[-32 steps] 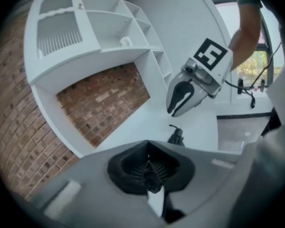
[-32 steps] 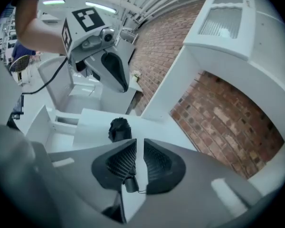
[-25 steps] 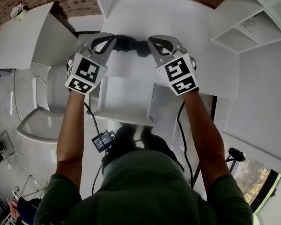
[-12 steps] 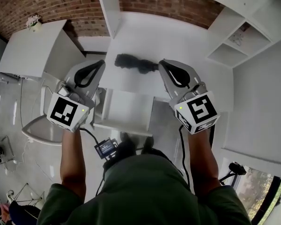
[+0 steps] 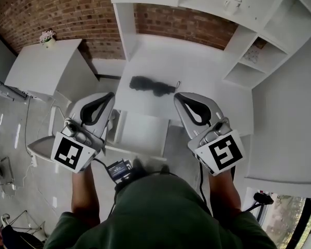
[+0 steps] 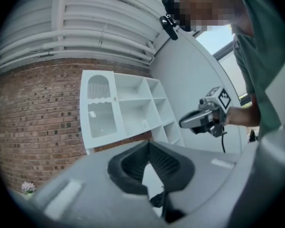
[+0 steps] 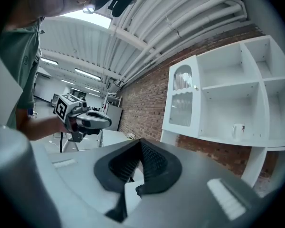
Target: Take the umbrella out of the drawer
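The black folded umbrella (image 5: 152, 85) lies on the white desk top (image 5: 197, 77), beyond the open white drawer (image 5: 140, 133). Both grippers hang in the air on my side of it, apart from it. My left gripper (image 5: 110, 95) is shut and holds nothing; its jaws meet at the tip in the left gripper view (image 6: 148, 144). My right gripper (image 5: 178, 95) is likewise shut and empty, with its jaws together in the right gripper view (image 7: 140, 141). Each gripper view looks level at the room and shows the other gripper, the right one (image 6: 205, 118) and the left one (image 7: 83, 118).
A white shelf unit (image 5: 259, 51) stands at the right with a mug (image 5: 231, 1) on its top shelf. A small white table (image 5: 36, 64) with a flower pot (image 5: 47, 37) is at the left, against the brick wall (image 5: 67, 9). A white chair (image 5: 45, 141) stands below it.
Both grippers have drawn back from the umbrella toward me and risen. The umbrella stays on the desk top. The head view has lifted and shows more of the wall and shelves.
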`<act>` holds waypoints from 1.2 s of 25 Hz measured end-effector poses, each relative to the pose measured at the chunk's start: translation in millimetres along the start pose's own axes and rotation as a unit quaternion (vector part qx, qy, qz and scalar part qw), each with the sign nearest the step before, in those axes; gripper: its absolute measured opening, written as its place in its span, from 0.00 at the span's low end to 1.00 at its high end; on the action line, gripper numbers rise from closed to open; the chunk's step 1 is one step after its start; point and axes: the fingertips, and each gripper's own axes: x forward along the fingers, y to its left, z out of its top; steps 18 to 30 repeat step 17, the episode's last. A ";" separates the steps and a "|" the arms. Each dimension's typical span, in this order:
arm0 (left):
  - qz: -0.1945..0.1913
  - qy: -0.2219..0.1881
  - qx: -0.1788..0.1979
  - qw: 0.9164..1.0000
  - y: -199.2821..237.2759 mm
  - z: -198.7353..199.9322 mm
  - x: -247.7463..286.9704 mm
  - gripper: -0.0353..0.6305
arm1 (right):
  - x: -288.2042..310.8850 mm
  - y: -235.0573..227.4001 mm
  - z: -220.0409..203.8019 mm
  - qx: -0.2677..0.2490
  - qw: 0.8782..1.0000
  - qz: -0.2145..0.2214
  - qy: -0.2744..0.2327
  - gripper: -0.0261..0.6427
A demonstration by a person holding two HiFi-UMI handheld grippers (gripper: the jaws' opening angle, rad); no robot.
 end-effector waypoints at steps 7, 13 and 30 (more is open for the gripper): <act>0.006 -0.007 0.000 1.000 -20.0 14.1 -24.7 0.06 | -24.5 17.4 10.2 -0.013 1.000 0.006 -0.001 0.05; 0.005 -0.012 -0.001 1.000 -31.3 19.3 -36.4 0.06 | -35.2 25.4 10.6 -0.017 1.000 0.006 0.004 0.05; 0.002 -0.011 0.000 1.000 -38.3 20.6 -40.2 0.06 | -40.5 29.2 9.1 -0.016 1.000 0.006 0.008 0.05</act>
